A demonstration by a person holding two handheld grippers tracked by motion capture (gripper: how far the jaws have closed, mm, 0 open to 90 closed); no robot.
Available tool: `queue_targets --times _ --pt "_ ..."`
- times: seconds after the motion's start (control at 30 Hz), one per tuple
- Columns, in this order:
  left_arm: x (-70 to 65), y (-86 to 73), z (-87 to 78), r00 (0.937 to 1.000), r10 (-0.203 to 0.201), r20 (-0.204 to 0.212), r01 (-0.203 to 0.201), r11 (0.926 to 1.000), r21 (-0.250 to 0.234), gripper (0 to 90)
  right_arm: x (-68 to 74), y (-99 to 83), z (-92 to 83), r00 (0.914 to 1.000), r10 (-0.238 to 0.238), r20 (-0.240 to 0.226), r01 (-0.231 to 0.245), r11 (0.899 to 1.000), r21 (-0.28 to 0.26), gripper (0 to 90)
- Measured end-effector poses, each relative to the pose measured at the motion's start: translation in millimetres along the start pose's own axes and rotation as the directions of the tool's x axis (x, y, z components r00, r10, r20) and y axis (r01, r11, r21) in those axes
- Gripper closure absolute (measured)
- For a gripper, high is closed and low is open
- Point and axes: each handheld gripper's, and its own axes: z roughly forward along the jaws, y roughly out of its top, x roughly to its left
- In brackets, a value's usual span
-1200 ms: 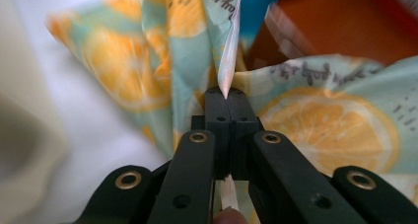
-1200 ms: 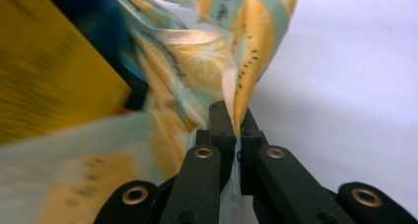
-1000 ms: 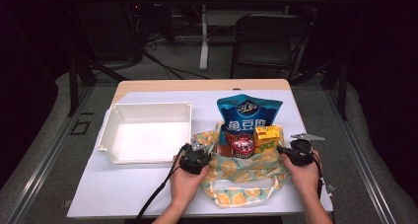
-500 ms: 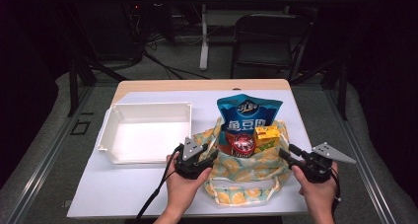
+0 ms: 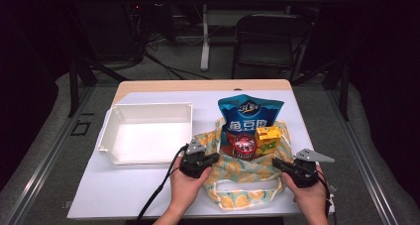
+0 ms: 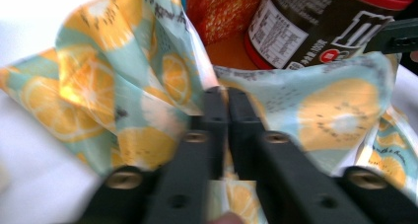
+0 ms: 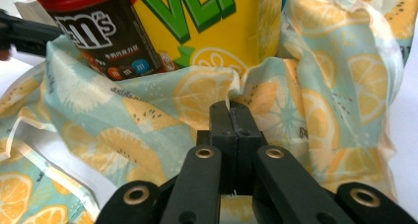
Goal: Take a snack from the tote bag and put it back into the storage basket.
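A fabric bag [image 5: 245, 178] printed with orange slices is laid on the bench [image 5: 124, 195], at about five o'clock of the white tray [image 5: 147, 133] and just beside it; its mouth is held apart from both sides. The left gripper [image 5: 207, 159] is seen at the bag's nine o'clock edge, its jaws clenched on a fold of the cloth [image 6: 162, 81] after having just been closing; in the left gripper view the fabric is pinched between the black tips. The right gripper [image 5: 278, 163] is placed at the bag's three o'clock edge, its jaws likewise having just been closing and now grasping the cloth [image 7: 207, 93], which is bunched at the tips in the right gripper view. Within the open bag a blue snack pouch [image 5: 250, 117] is stood upright at twelve o'clock; a dark, red-lidded candy canister [image 5: 244, 144] is set in front of it; a yellow drink carton [image 5: 268, 138] is touching the canister at its three o'clock. A handle loop [image 5: 245, 188] is spread flat at six o'clock.
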Motion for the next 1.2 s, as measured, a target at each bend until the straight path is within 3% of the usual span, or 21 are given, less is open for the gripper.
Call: queue_targets --times 0.1,0.27,0.33,0.47,0.53,0.57,0.67,0.73,0.77,0.83,0.9,0.97,1.07,1.13,1.2 --pt "3.2 -1.5 -1.3 1.0 0.004 0.006 -0.004 0.9996 0.028 90.0 2.7 -0.4 1.4 0.9997 -0.011 0.02 0.01 1.0 0.025 90.0" --pt "10.1 -14.6 1.9 0.9997 -0.005 -0.022 0.006 0.9977 0.068 90.0 2.5 -8.0 5.7 0.9991 0.027 0.033 -0.029 0.995 0.092 90.0" --pt "13.1 -19.9 6.8 0.9991 -0.014 -0.039 0.018 0.9956 0.092 90.0 -0.1 -10.5 8.6 0.9989 0.026 0.039 -0.031 0.989 0.146 90.0" --pt "15.9 -24.8 18.4 0.9979 -0.04 -0.051 0.046 0.9904 0.131 90.0 -3.8 -16.8 17.2 0.9977 0.036 0.058 -0.046 0.979 0.198 90.0" --pt "16.0 -21.8 21.3 0.9974 -0.057 -0.044 0.063 0.9869 0.148 90.0 -9.2 -18.0 16.6 0.9954 0.064 0.071 -0.078 0.974 0.214 90.0" --pt "15.6 -21.0 22.7 0.9971 -0.062 -0.044 0.068 0.9867 0.148 90.0 -12.2 -18.3 16.1 0.9926 0.099 0.07 -0.112 0.972 0.206 90.0" --pt "13.8 -21.7 23.0 0.9982 -0.037 -0.048 0.043 0.9897 0.136 89.5 -17.1 -18.8 13.2 0.9897 0.127 0.066 -0.138 0.968 0.21 90.0" --pt "13.6 -22.6 19.9 0.999 -0.017 -0.041 0.022 0.9923 0.122 87.7 -14.9 -21.9 11.6 0.9926 0.118 0.031 -0.121 0.981 0.15 82.7" --pt "13.6 -22.7 18.0 0.9992 -0.018 -0.037 0.022 0.9934 0.113 86.0 -15.3 -21.0 6.0 0.9942 0.104 0.028 -0.107 0.985 0.139 77.6" --pt "12.9 -22.7 14.4 0.9996 -0.008 -0.027 0.011 0.9962 0.086 84.4 -13.6 -19.1 -6.2 0.9941 0.108 0.008 -0.108 0.992 0.069 73.5" --pt "11.8 -22.1 13.5 0.9997 0.003 -0.024 -0.001 0.9958 0.091 84.2 -9.3 -15.0 -18.7 0.996 0.088 0.014 -0.088 0.996 -0.013 71.8" --pt "11.8 -22.6 14.8 0.9997 0.006 -0.026 -0.004 0.9956 0.094 84.2 -4.5 -7.7 -25.9 0.9972 0.067 0.032 -0.064 0.995 -0.079 70.8" --pt "11.1 -23.5 16.7 0.9992 0.02 -0.034 -0.016 0.9945 0.104 84.1 -2.4 2.0 -22.6 0.9955 0.055 0.077 -0.046 0.992 -0.121 68.6" --pt "10.1 -24.0 16.8 0.9988 0.023 -0.044 -0.019 0.9953 0.095 84.1 -2.6 6.5 -18.5 0.9934 0.083 0.079 -0.07 0.985 -0.156 67.4" --pt "10.0 -24.0 16.9 0.9988 0.024 -0.042 -0.02 0.9951 0.096 84.1 -2.2 8.3 -12.3 0.9926 0.089 0.082 -0.077 0.988 -0.137 66.5"
